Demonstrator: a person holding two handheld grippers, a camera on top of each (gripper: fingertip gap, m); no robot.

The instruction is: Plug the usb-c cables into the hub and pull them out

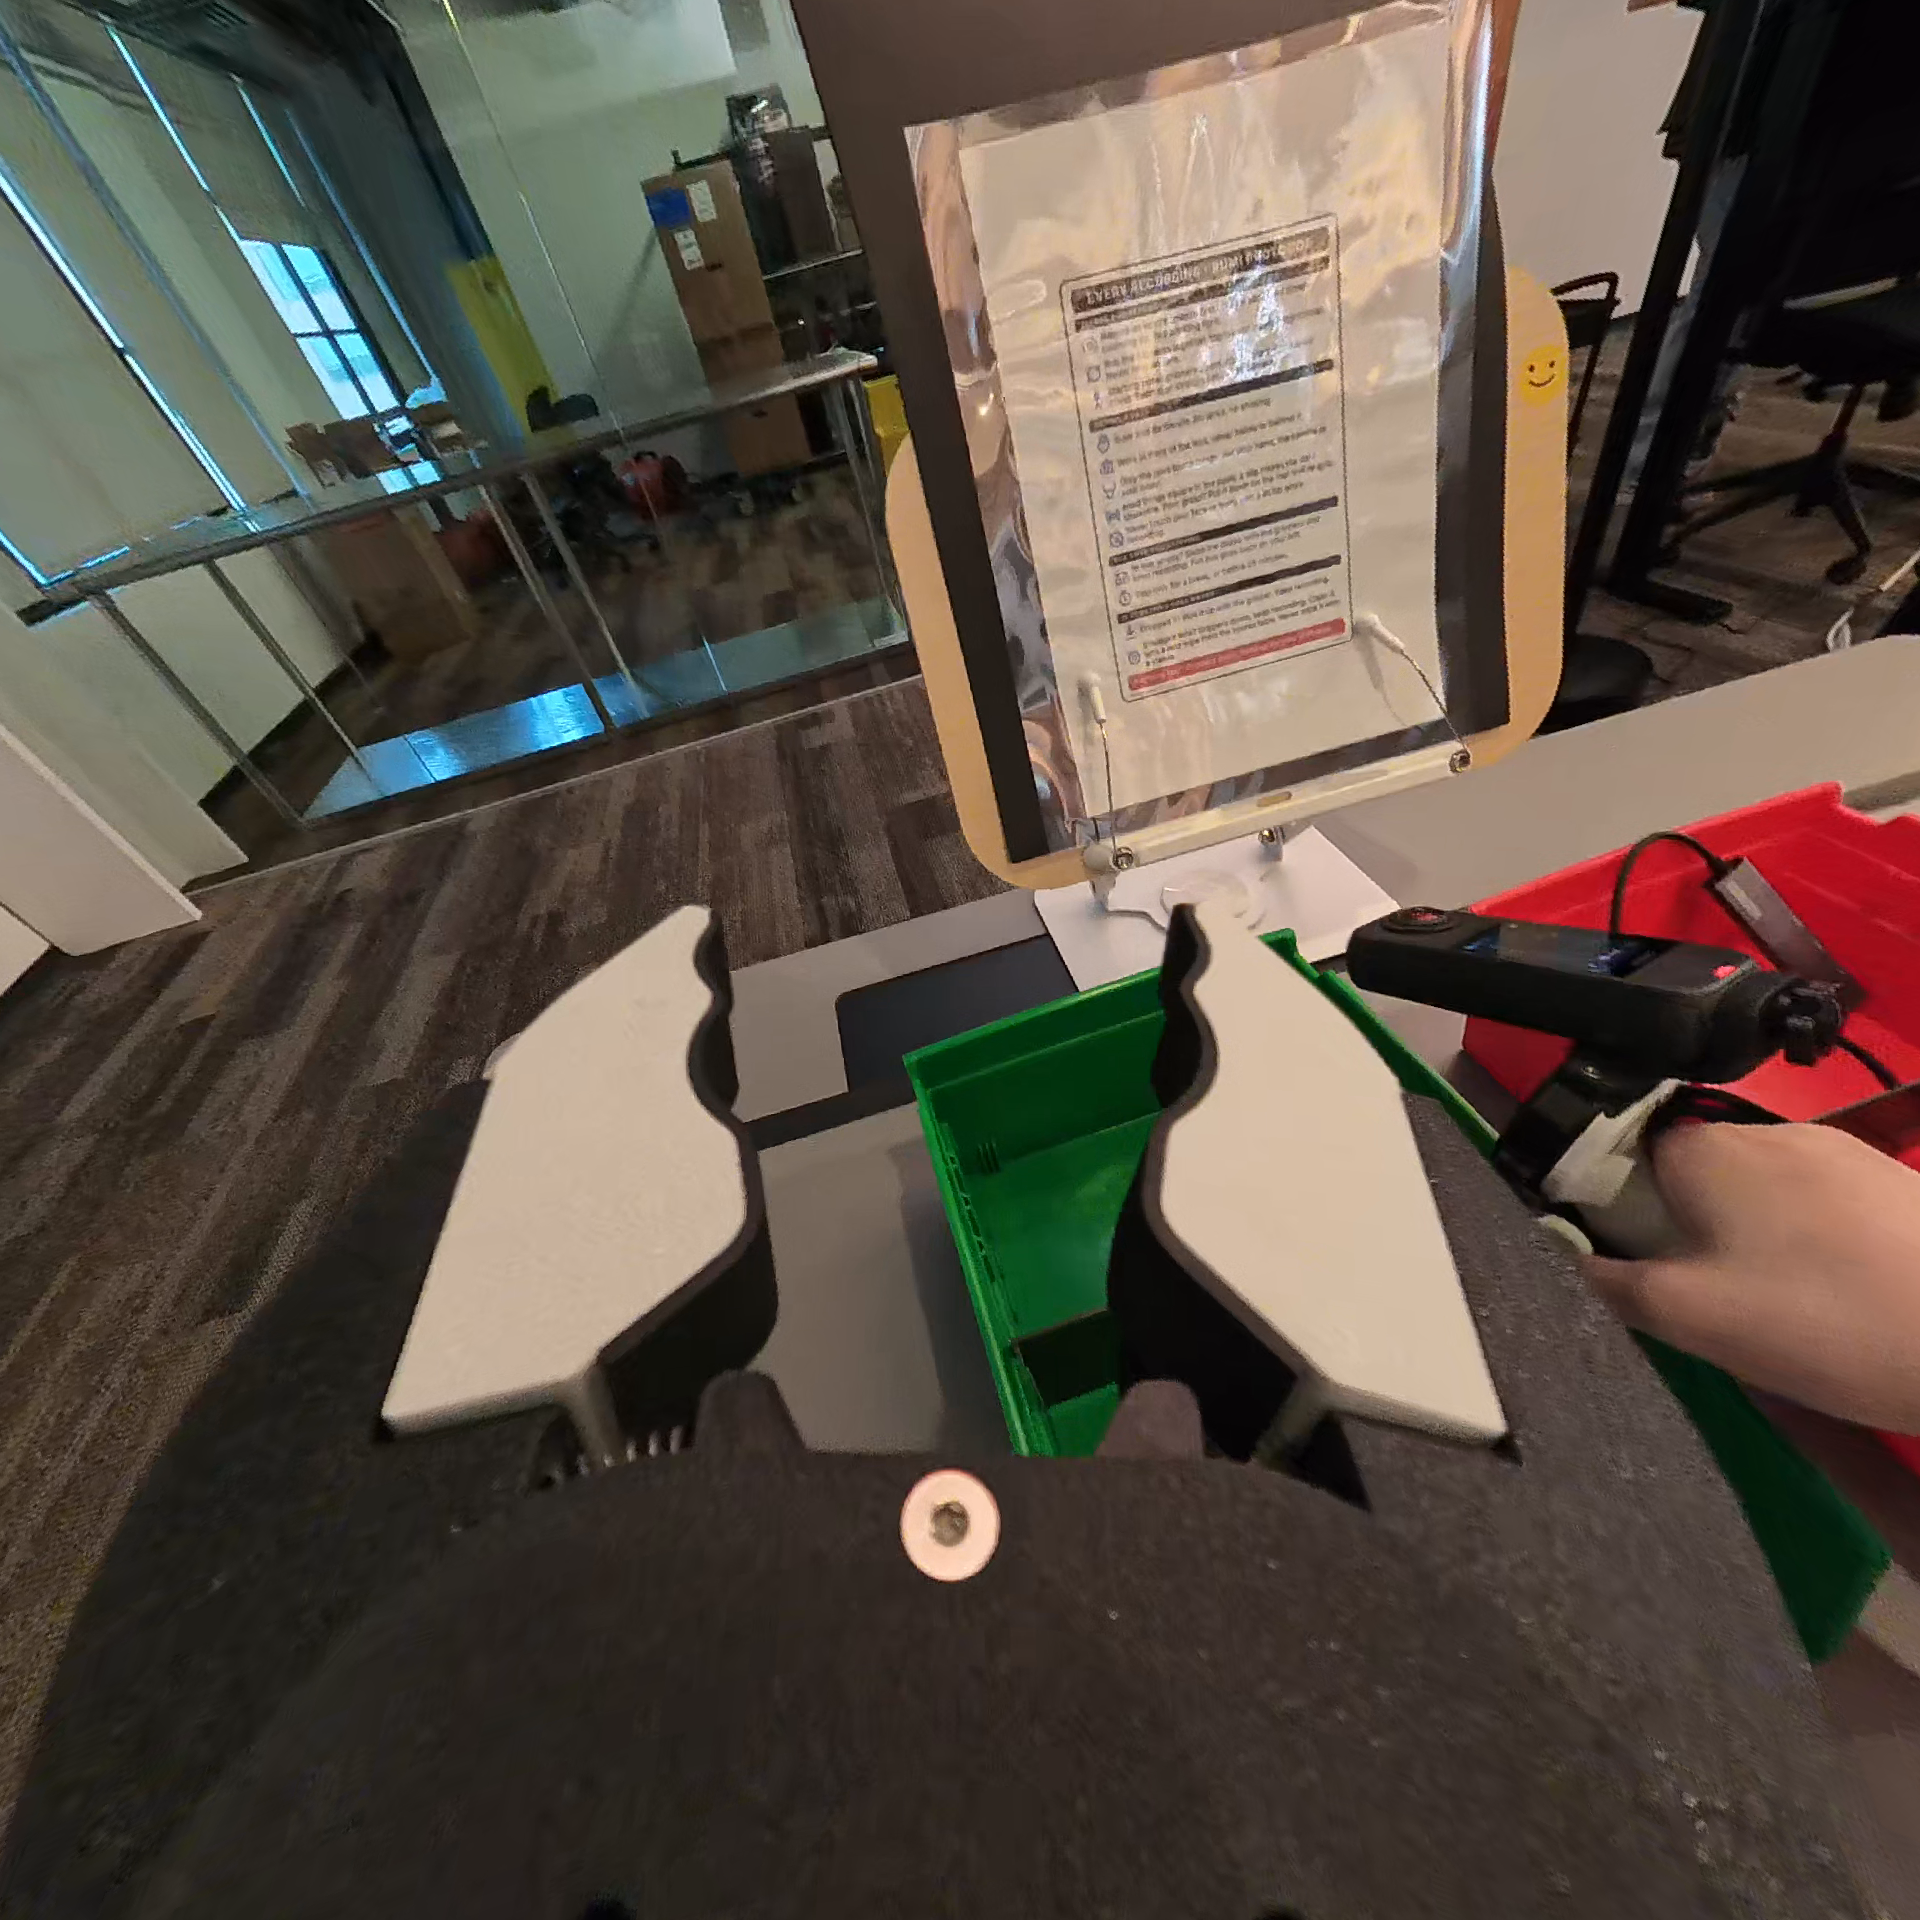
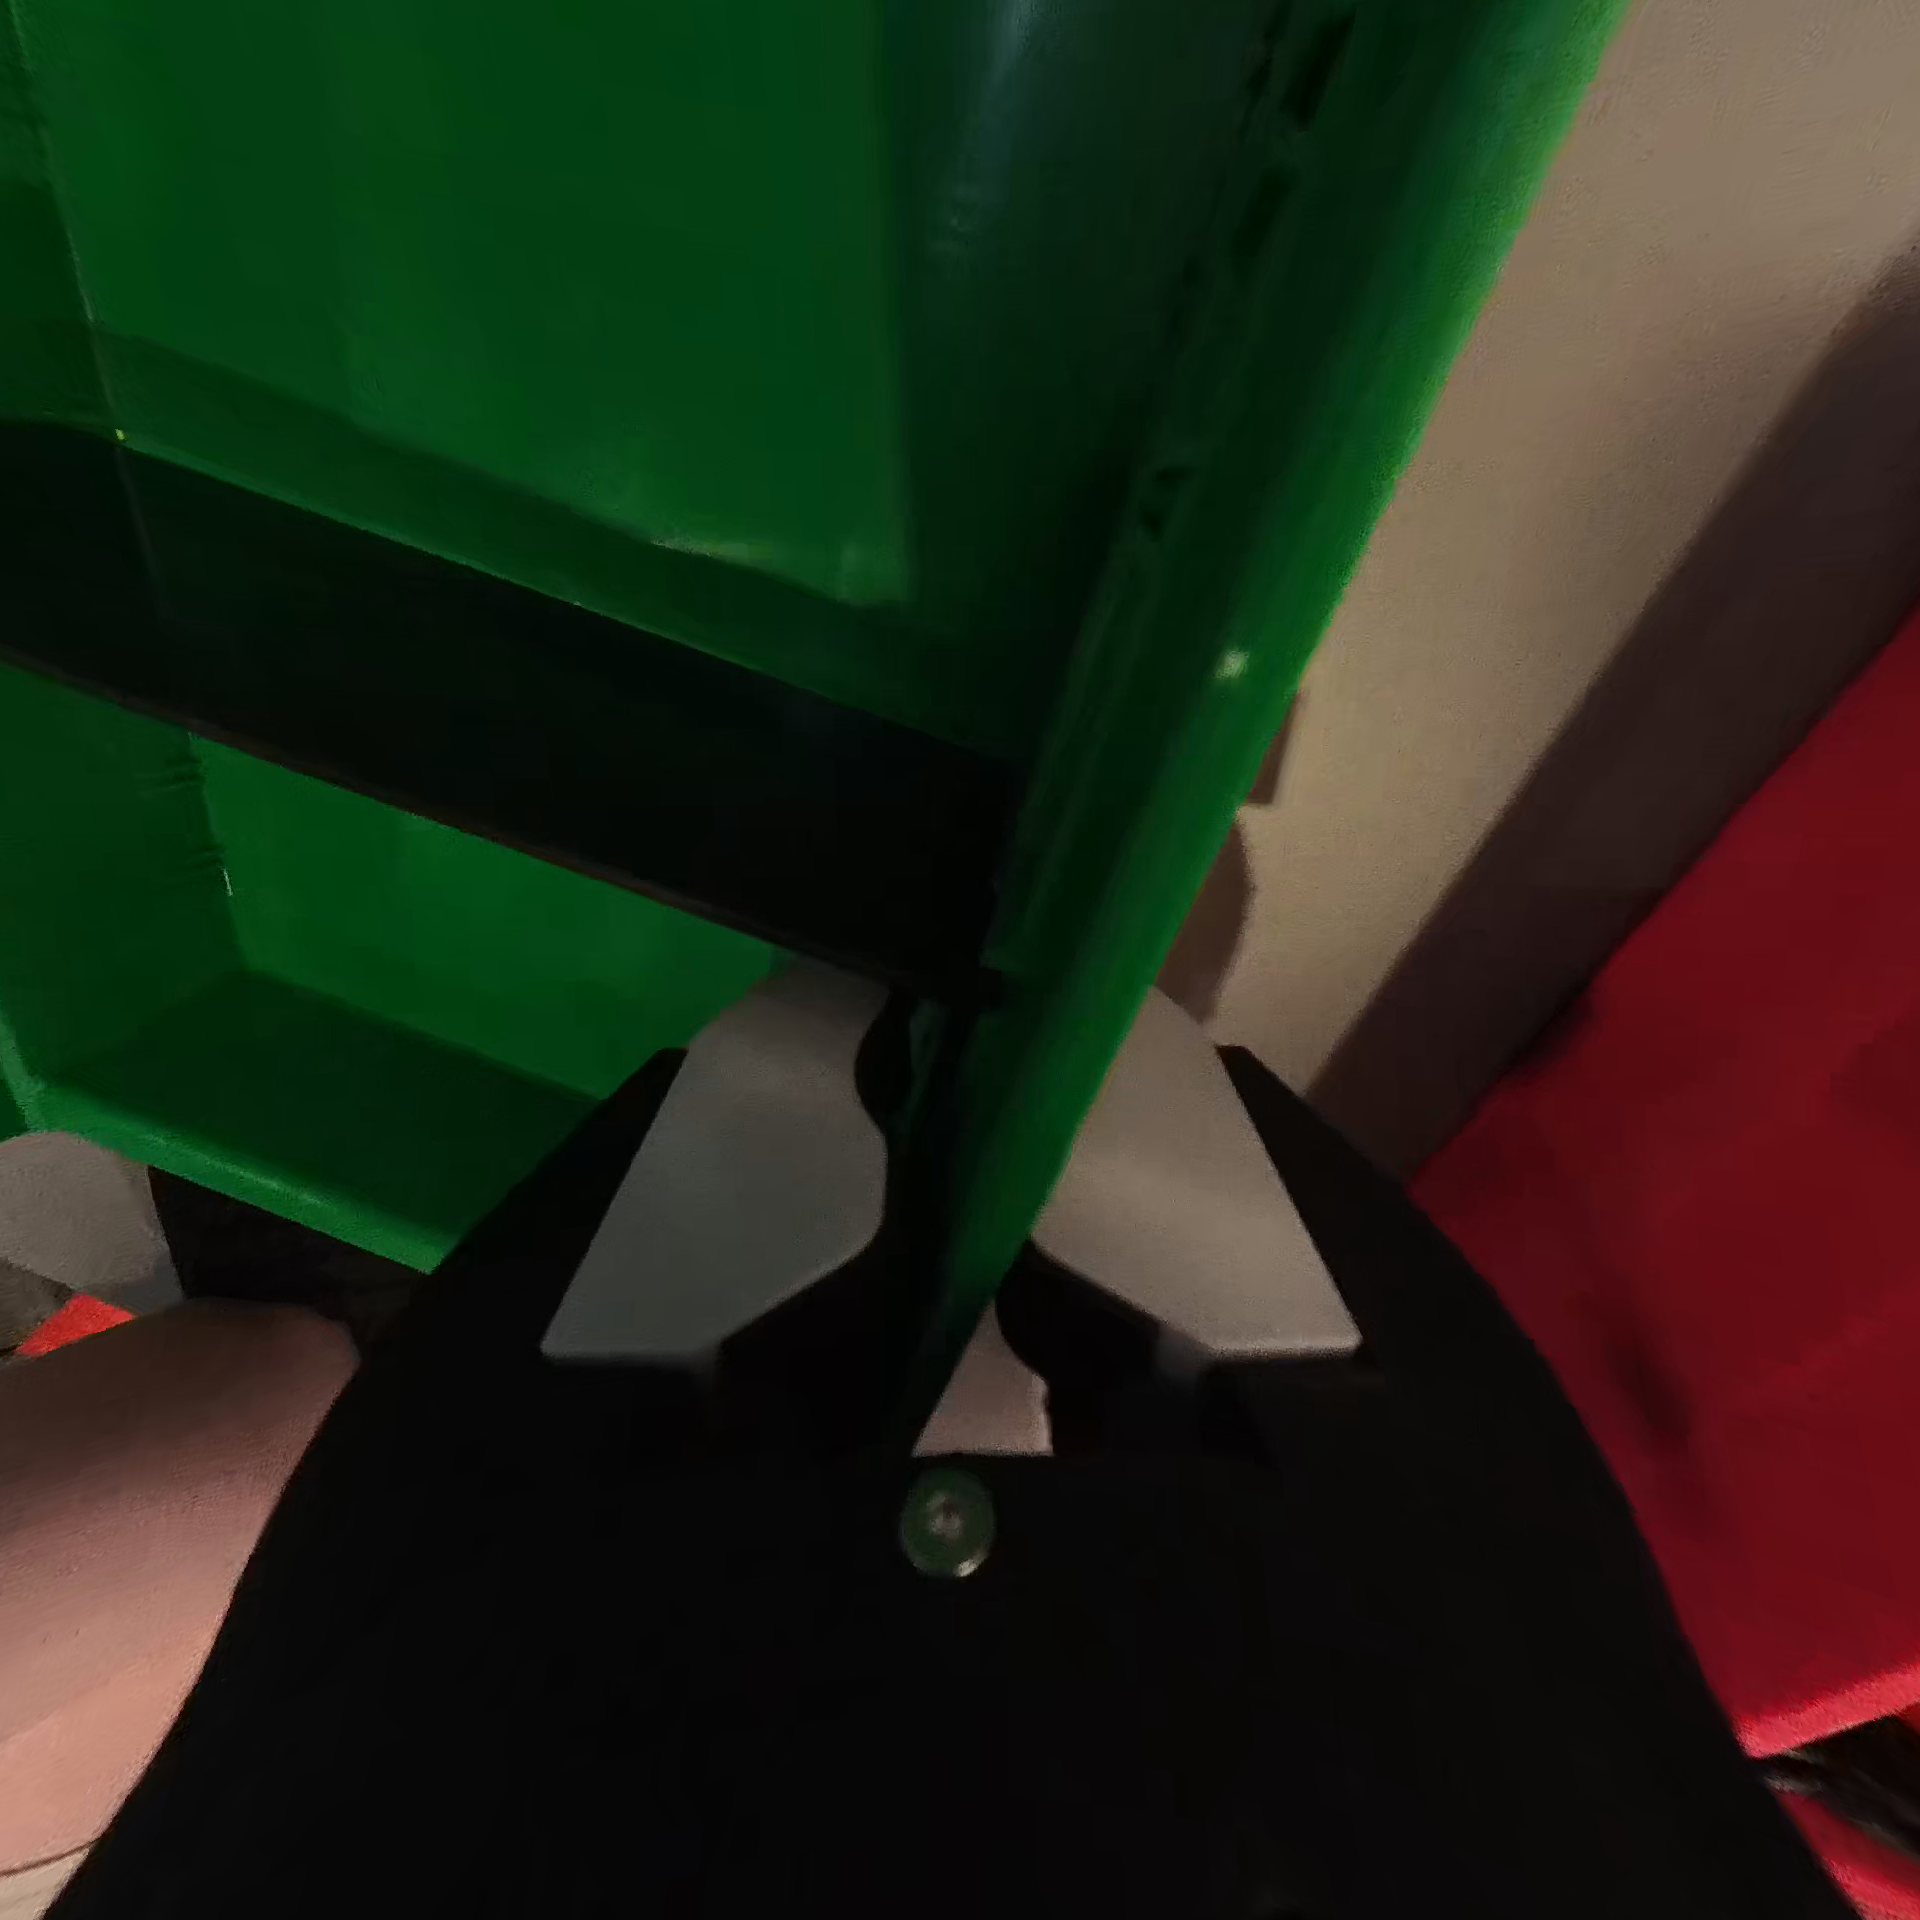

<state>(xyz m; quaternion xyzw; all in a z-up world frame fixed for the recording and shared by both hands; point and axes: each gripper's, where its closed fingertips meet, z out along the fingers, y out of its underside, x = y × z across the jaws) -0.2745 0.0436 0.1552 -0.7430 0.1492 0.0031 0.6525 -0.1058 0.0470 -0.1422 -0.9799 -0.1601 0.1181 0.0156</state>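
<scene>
My left gripper (image 1: 945, 935) is open and empty, held above the near left part of a green bin (image 1: 1039, 1174). My right gripper (image 2: 987, 997) is shut on the green bin's right side wall (image 2: 1049, 831), one finger inside and one outside. In the left wrist view a hand (image 1: 1766, 1278) holds the right gripper's handle and black camera (image 1: 1558, 971) at the bin's right side. A slim grey hub (image 1: 1766, 920) with a black cable (image 1: 1652, 862) lies in a red bin (image 1: 1870, 862) to the right. Its plugs are not visible.
A black divider (image 2: 520, 675) crosses the green bin. The red bin (image 2: 1714, 1143) sits right of it on the pale table (image 2: 1507, 623). A stand with a bagged printed sheet (image 1: 1205, 468) is at the table's back. A dark pad (image 1: 935, 997) lies behind the green bin. Tip to tip, the grippers are about 35 cm apart.
</scene>
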